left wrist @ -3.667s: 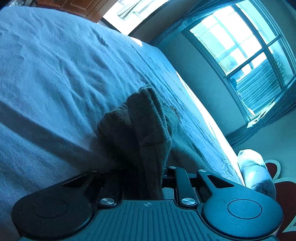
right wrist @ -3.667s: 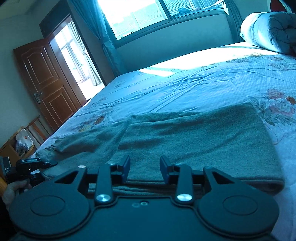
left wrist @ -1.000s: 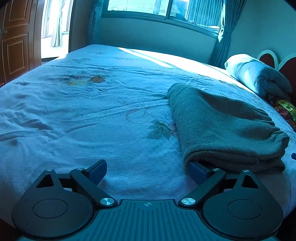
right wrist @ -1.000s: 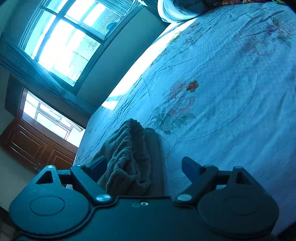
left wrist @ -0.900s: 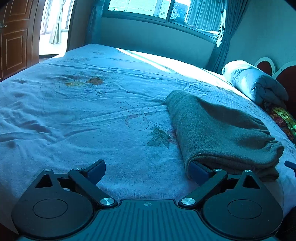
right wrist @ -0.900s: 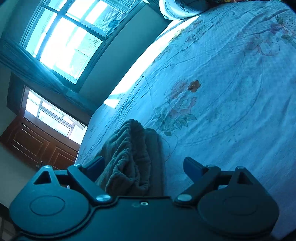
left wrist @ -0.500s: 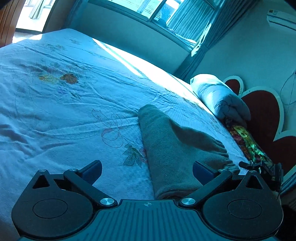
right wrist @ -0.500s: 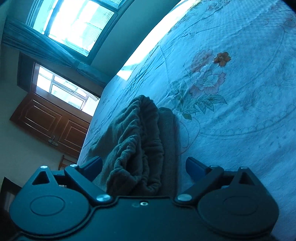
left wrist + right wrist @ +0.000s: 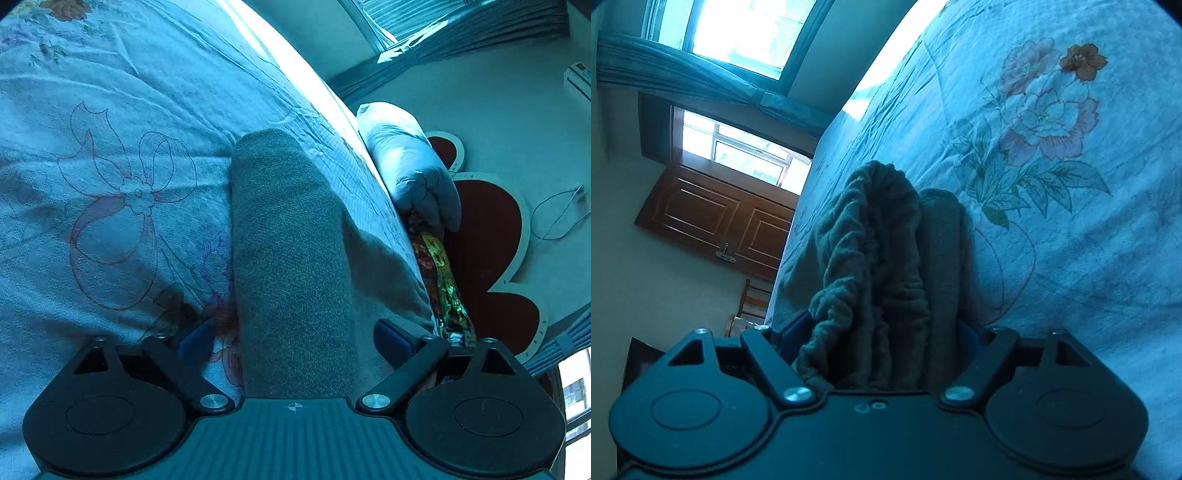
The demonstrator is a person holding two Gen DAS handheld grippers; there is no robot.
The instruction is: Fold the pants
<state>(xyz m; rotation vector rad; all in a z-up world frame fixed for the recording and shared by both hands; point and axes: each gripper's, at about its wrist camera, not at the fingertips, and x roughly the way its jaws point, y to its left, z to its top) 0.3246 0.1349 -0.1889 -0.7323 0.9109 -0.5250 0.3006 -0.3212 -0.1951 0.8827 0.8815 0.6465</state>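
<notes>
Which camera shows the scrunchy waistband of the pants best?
The right wrist view: the gathered waistband bunches right between the open right gripper. The left wrist view shows only the smooth folded side of the pants.

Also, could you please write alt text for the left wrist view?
Folded grey-green pants lie on a floral blue bedsheet, their near end between the wide-open jaws of the left gripper. A rolled blue pillow and a dark red headboard sit at right.

floral bedsheet [image 9: 110, 155], pillow [image 9: 410, 166], wooden door [image 9: 716, 218]
</notes>
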